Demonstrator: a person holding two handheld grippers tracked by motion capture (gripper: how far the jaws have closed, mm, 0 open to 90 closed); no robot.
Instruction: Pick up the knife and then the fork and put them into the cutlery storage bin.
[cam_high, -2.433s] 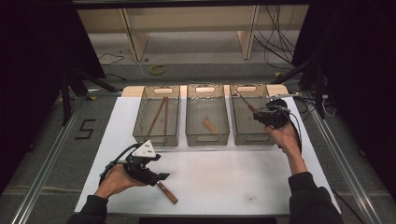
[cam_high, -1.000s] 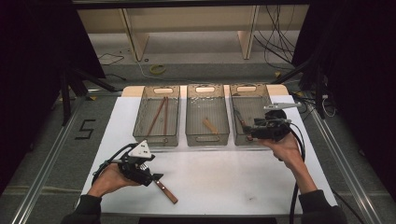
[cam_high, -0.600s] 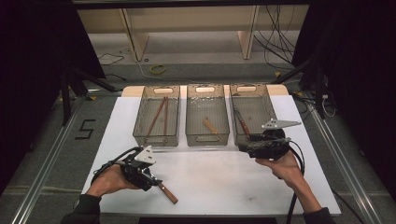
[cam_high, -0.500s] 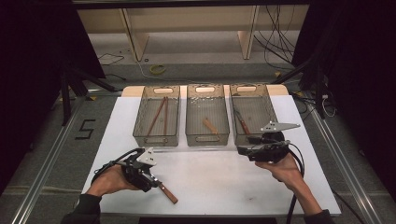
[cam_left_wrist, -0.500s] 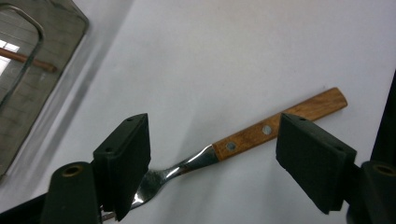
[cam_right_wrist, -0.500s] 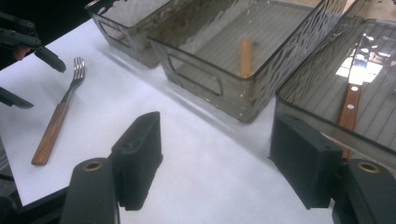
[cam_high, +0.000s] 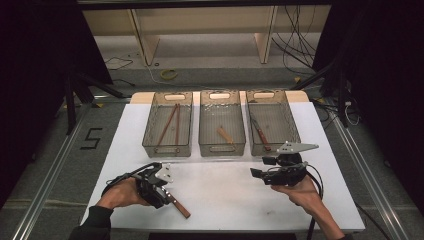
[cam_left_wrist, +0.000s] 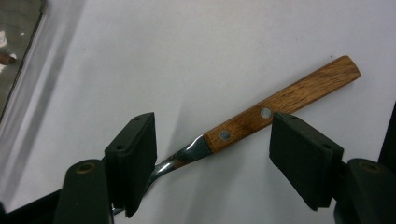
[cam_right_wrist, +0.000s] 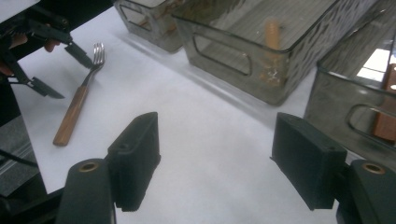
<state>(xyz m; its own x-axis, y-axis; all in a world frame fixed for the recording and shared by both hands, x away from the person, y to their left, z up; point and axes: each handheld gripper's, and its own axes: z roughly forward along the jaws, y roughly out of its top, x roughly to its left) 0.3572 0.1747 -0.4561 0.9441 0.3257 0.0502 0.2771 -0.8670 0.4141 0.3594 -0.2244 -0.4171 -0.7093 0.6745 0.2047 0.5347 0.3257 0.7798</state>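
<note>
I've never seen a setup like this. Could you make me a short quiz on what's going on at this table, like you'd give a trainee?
1. True or false: the fork lies flat on the white table, between the jaws of the left gripper.
2. How many clear bins stand in a row at the back of the table?
3. Multiple choice: the right gripper is
A. clamped on a knife
B. open, holding nothing
C. inside the middle bin

Key
1. True; the wooden handle and steel neck sit between the jaws, and the pads do not press on it.
2. Three.
3. B; its jaws stand apart above bare table.
</note>
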